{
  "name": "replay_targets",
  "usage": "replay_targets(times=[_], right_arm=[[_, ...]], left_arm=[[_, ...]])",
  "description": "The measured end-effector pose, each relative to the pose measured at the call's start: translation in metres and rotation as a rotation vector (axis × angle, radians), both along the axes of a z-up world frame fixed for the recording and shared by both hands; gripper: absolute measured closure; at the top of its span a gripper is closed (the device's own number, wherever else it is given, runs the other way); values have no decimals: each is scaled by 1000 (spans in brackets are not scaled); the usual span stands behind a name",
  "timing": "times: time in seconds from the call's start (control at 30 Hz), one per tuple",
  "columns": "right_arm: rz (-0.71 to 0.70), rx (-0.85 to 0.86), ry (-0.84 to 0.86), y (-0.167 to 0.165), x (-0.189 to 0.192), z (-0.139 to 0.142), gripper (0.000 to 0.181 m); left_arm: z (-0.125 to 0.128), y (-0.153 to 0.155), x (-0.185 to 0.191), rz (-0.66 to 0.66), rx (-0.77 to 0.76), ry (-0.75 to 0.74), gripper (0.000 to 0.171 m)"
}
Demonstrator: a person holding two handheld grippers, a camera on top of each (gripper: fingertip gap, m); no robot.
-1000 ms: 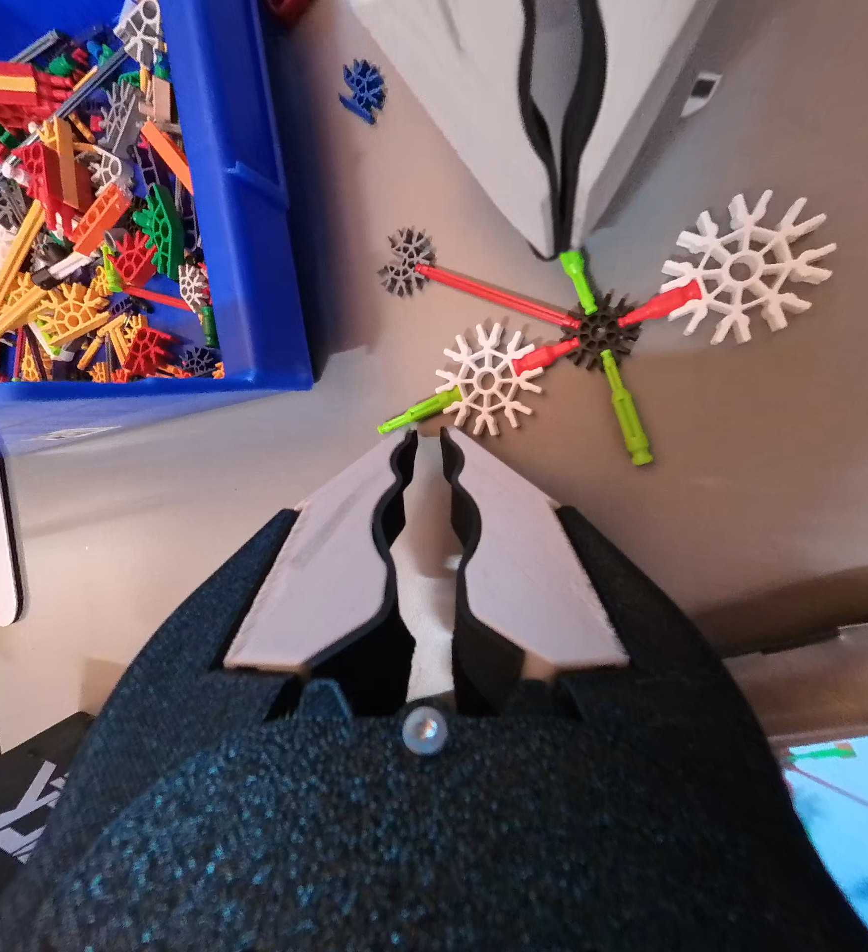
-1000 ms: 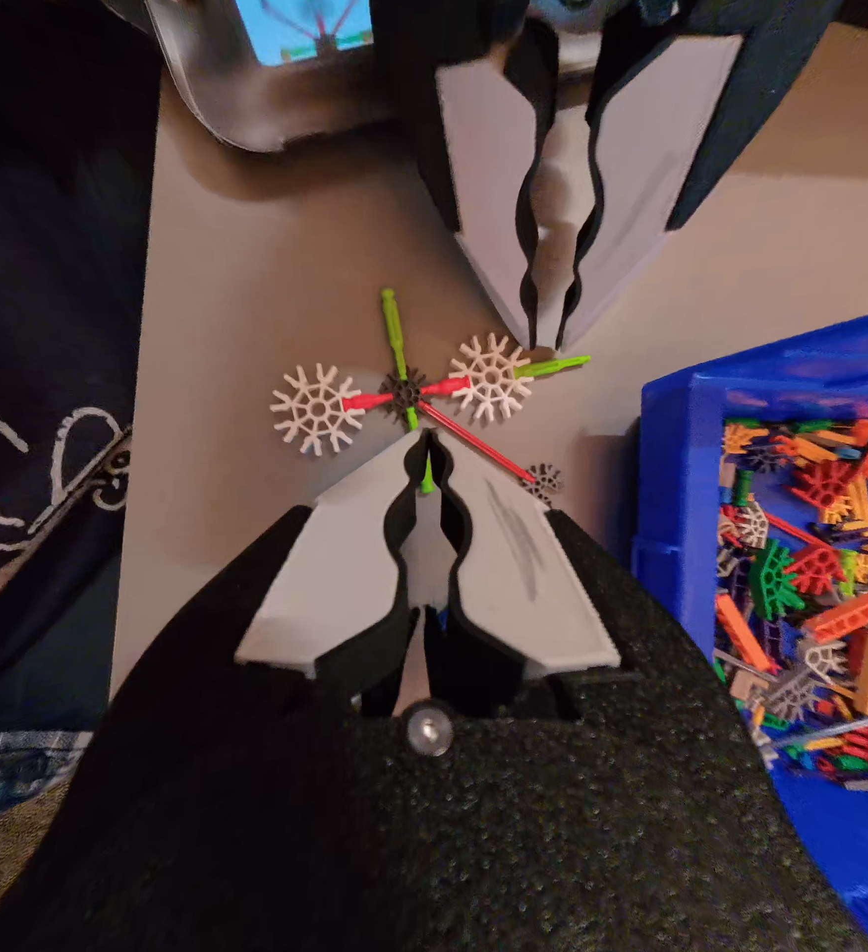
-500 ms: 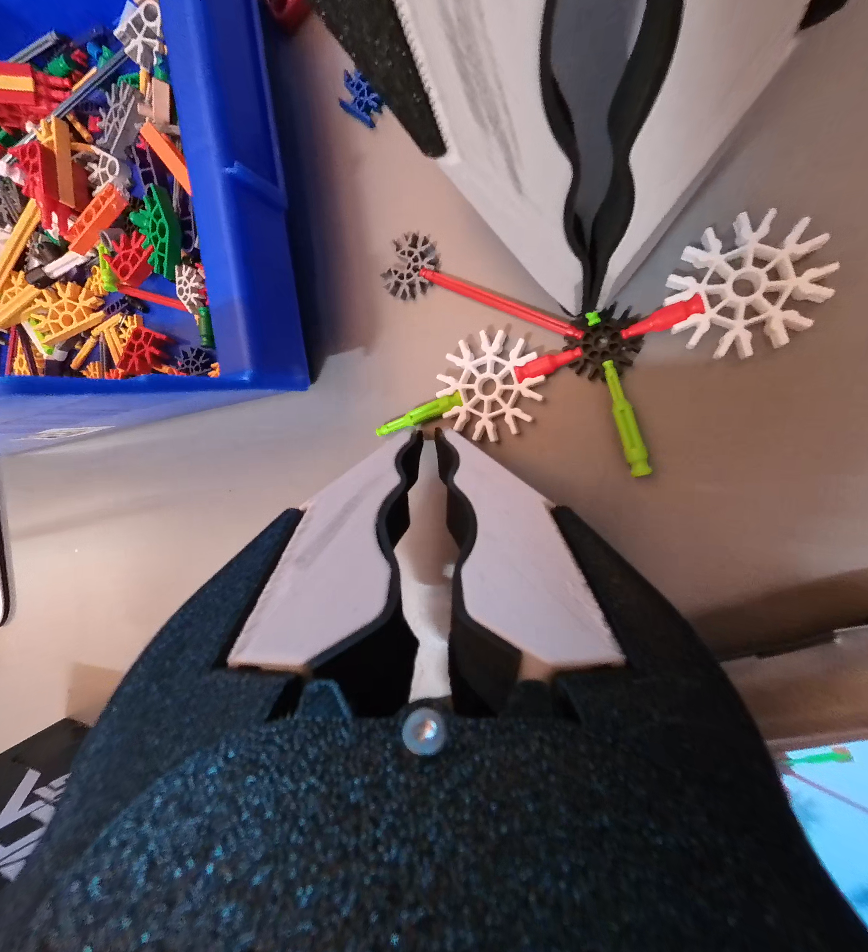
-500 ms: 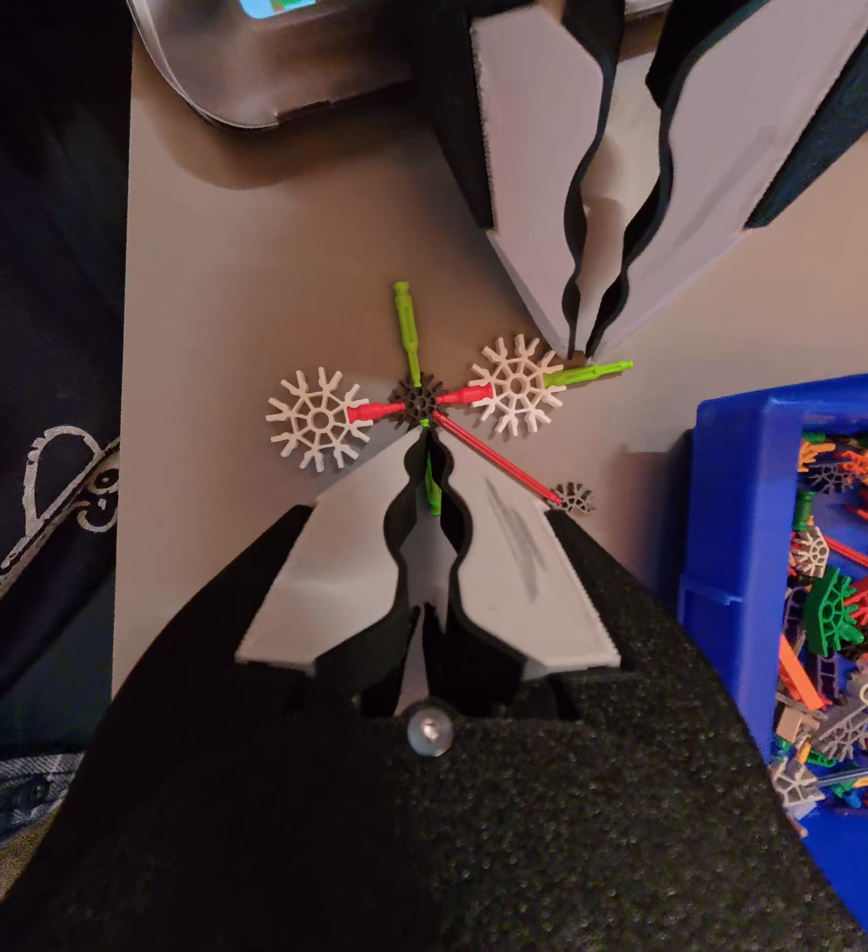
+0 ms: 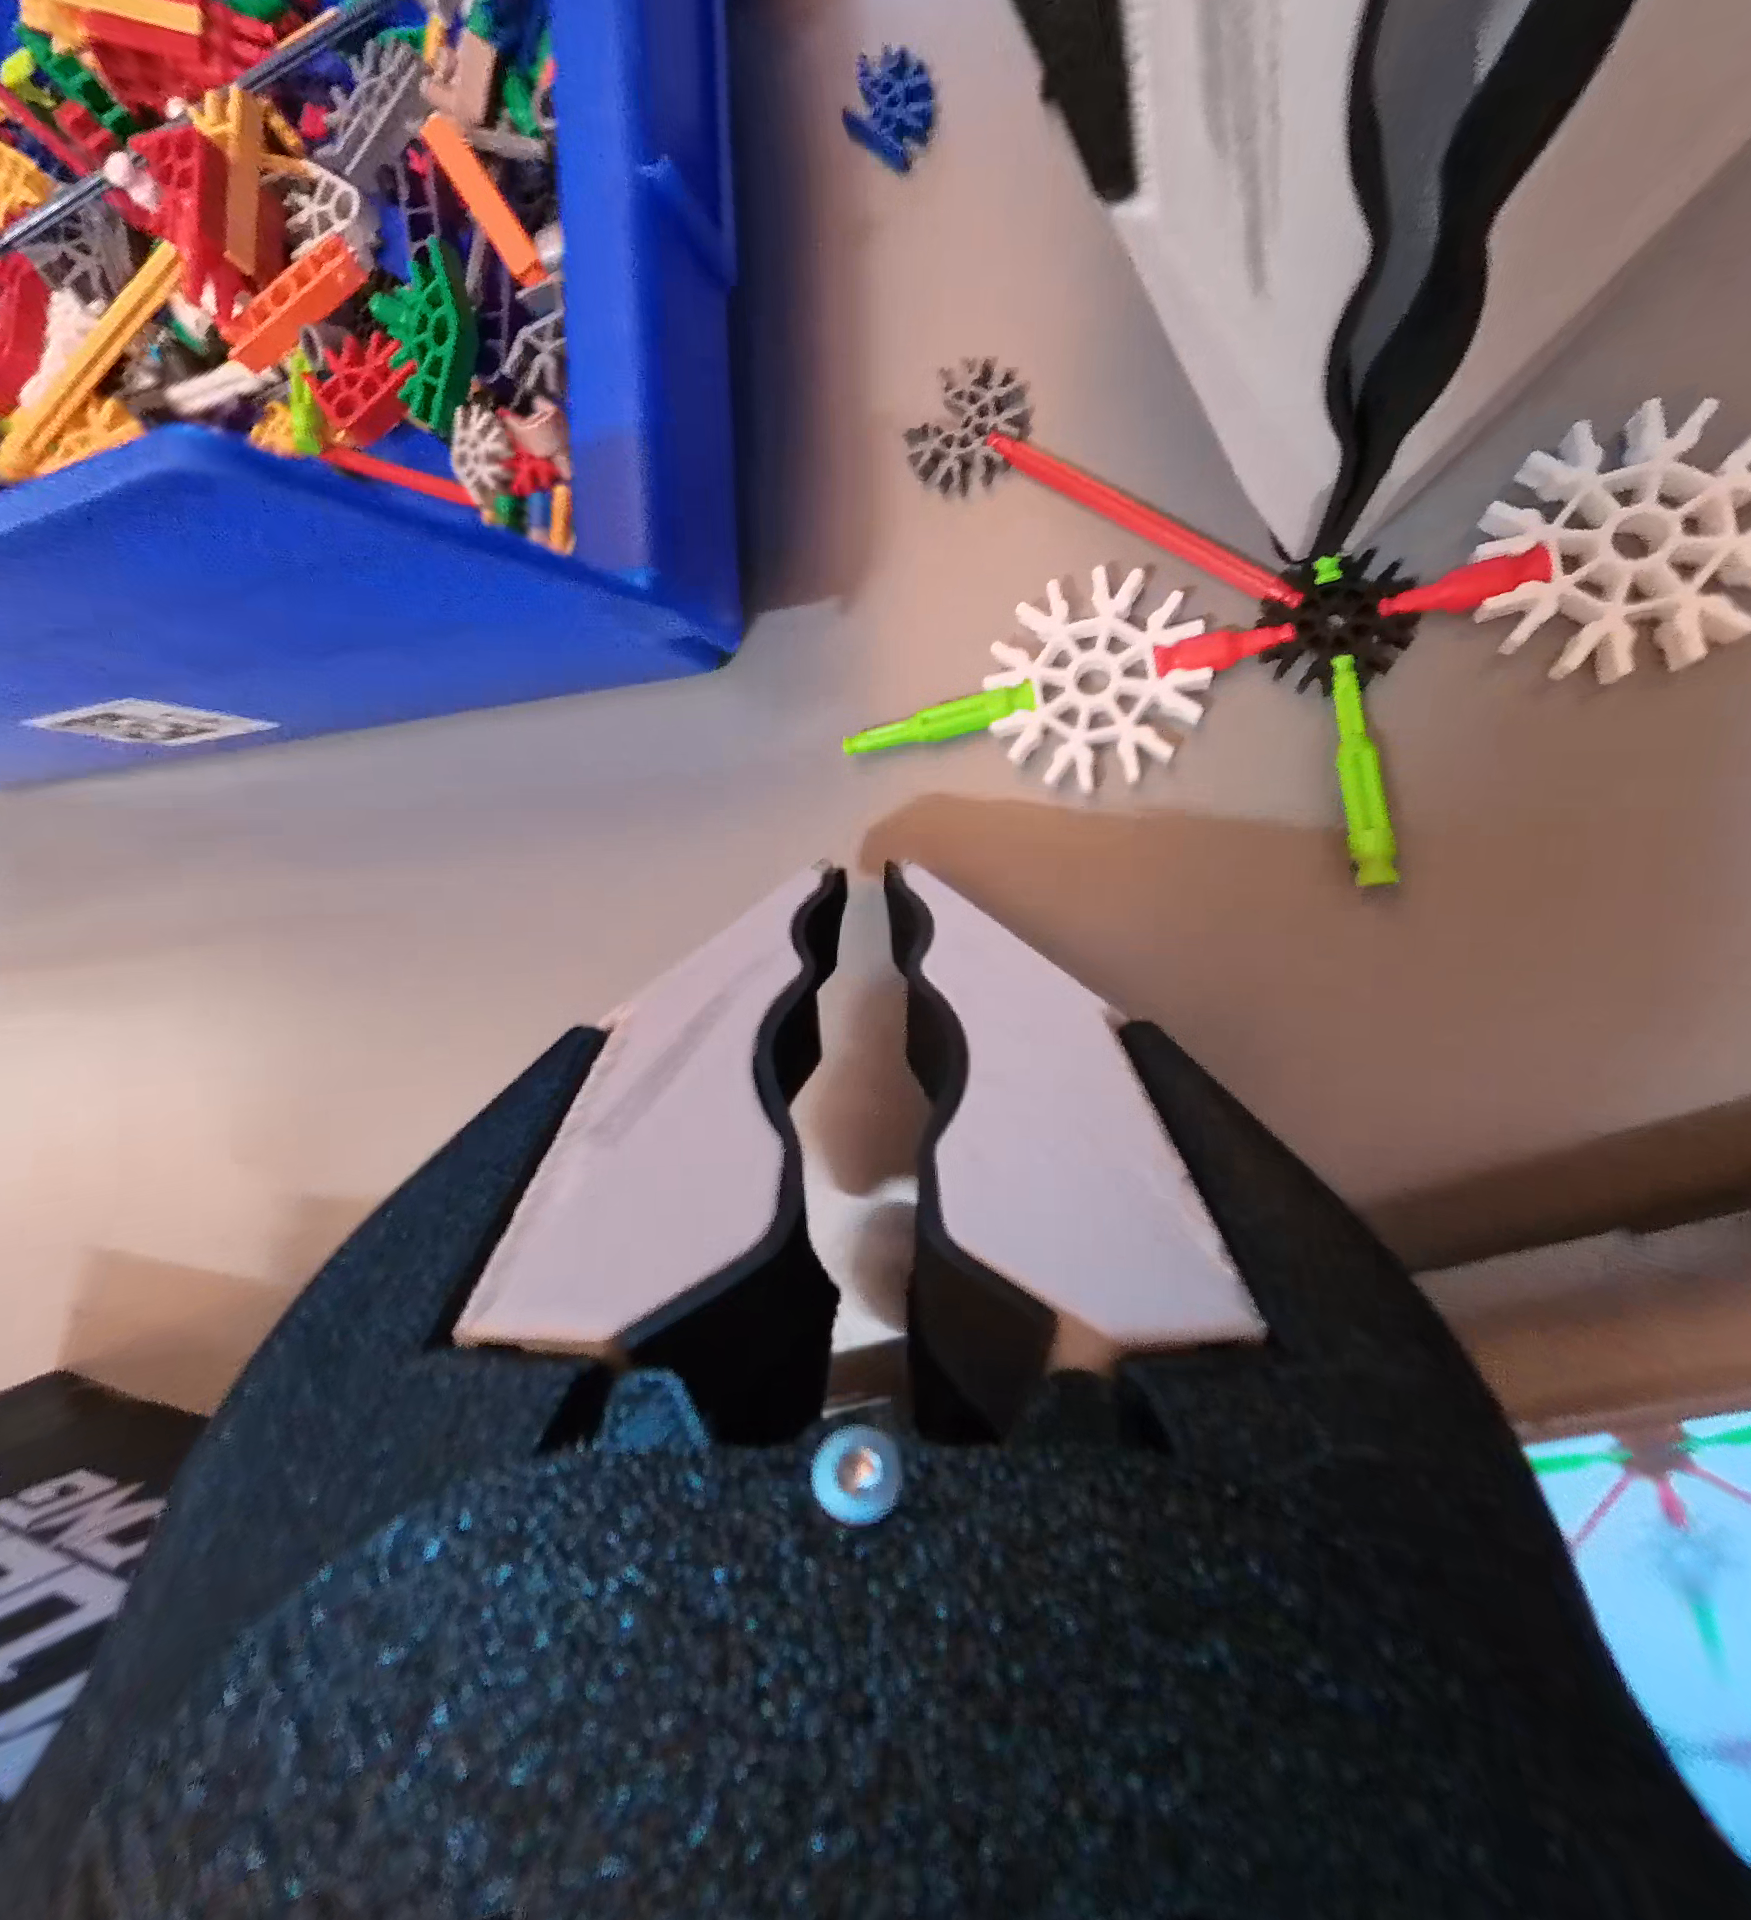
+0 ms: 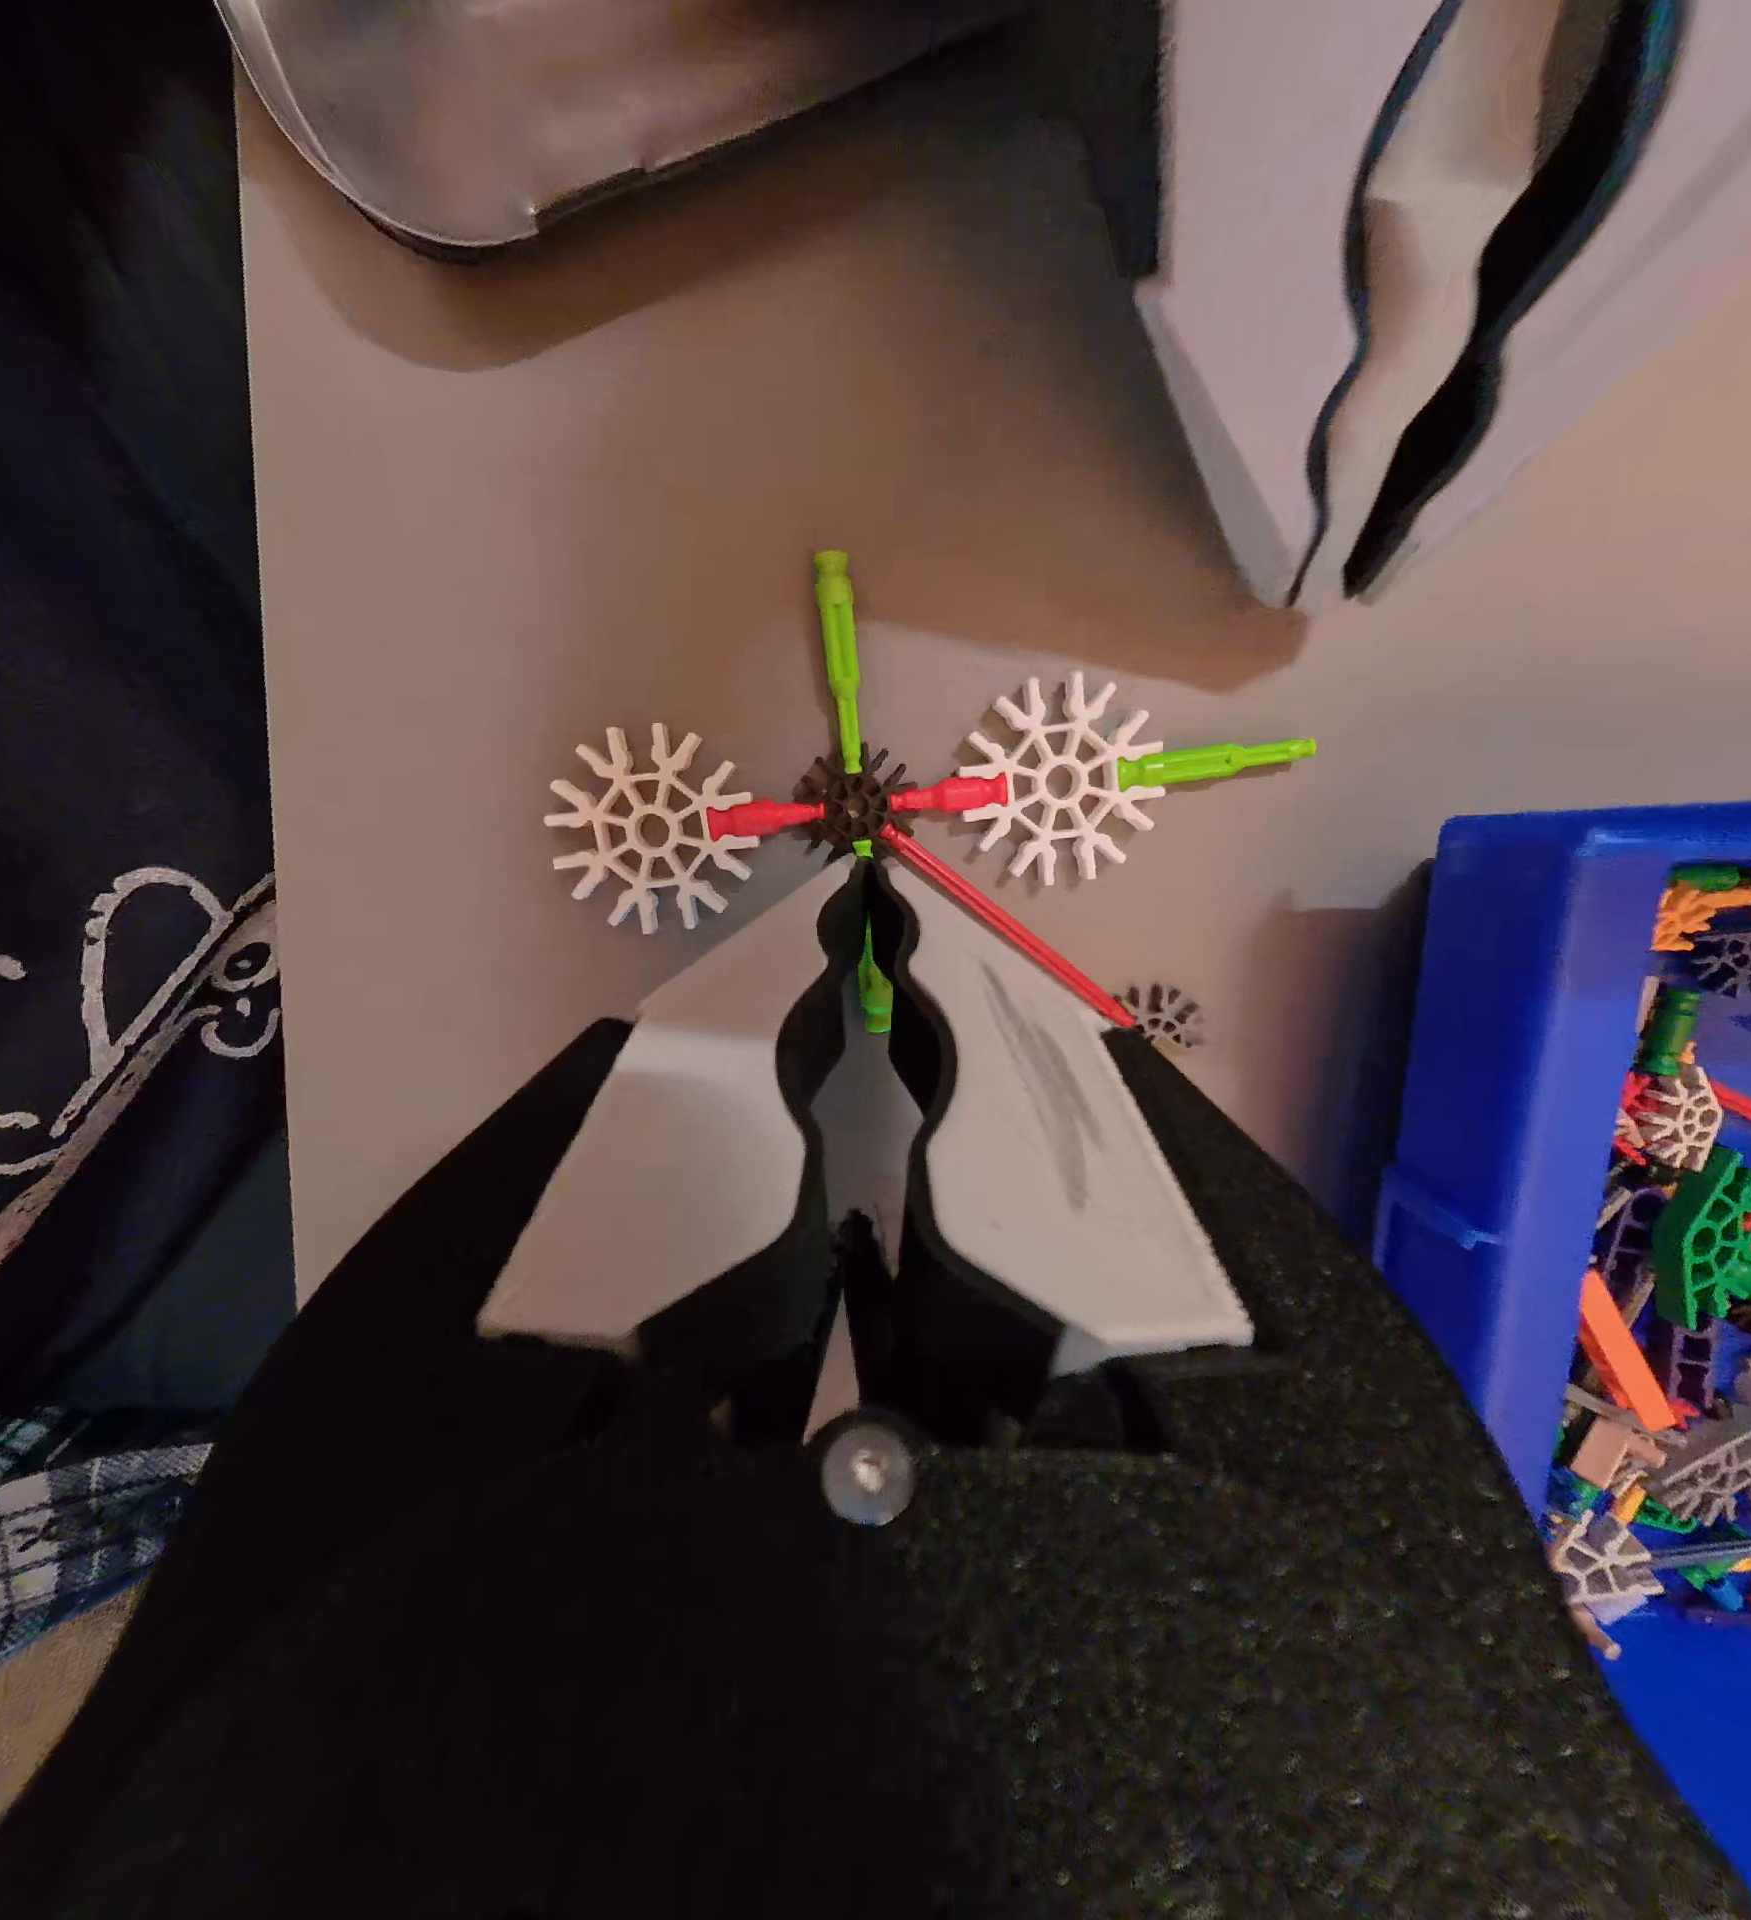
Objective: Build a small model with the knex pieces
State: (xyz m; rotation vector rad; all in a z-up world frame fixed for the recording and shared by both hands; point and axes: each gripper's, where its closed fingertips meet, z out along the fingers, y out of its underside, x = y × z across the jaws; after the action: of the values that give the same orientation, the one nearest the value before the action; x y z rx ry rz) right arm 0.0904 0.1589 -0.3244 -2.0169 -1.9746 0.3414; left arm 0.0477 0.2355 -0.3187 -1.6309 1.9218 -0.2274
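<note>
A toy rod-and-connector build lies flat on the tan table: a black hub (image 5: 1338,623) (image 6: 855,800) with short red rods to two white snowflake connectors (image 5: 1094,681) (image 5: 1640,551), light green rods, and a long red rod (image 5: 1141,520) ending in a small grey connector (image 5: 970,426). My right gripper (image 6: 863,868) is shut on the green rod (image 6: 873,982) on its side of the hub, tips right at the hub; it also shows in the left wrist view (image 5: 1312,545). My left gripper (image 5: 860,868) is almost shut, with a narrow slit, and empty. It sits a short way back from the nearer white connector and its green rod (image 5: 938,717).
A blue bin (image 5: 331,623) (image 6: 1525,987) full of mixed coloured pieces stands beside the build. A loose blue connector (image 5: 892,104) lies beyond it. A lit screen (image 5: 1702,1610) sits by the table edge. A person's dark clothing (image 6: 71,727) borders the table. My right fingertips sit around 9 centimeters from my left ones. From the right gripper's tips to the loose blue connector (image 5: 892,104) is close to 11 centimeters.
My left gripper has drawn back from the white connector's green rod. My right gripper has slid along its green rod up to the black hub. The build has stayed flat.
</note>
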Motion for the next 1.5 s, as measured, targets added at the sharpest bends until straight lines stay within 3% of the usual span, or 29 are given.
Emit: replay_targets(times=[0.4, 0.53, 0.63, 0.8, 1.03, 1.17, 1.37, 1.5], right_arm=[[49, 37, -190, 2, -3, -1, 181], [-11, 51, -133, 4, 4, 7, 177], [-81, 69, 4, 6, 8, 34, 167], [-172, 78, 32, 7, 25, 40, 163], [-258, 97, 29, 3, 32, 12, 162], [-287, 95, 56, 4, 30, 5, 161], [-321, 100, 52, 12, 45, 0, 162], [-339, 119, 35, 17, 59, -2, 162]], left_arm=[[30, 18, -34, 112, 30, -60, 163], [37, 10, -40, 116, 47, -65, 161], [40, -5, -40, 95, 28, -72, 160], [36, -36, -23, 15, -1, -53, 158], [13, -80, 7, -36, -83, 4, 160], [-6, -84, 12, -16, -52, 97, 161], [-7, -105, 34, 39, -153, 93, 161], [-6, -128, 69, 60, -176, 19, 157]])
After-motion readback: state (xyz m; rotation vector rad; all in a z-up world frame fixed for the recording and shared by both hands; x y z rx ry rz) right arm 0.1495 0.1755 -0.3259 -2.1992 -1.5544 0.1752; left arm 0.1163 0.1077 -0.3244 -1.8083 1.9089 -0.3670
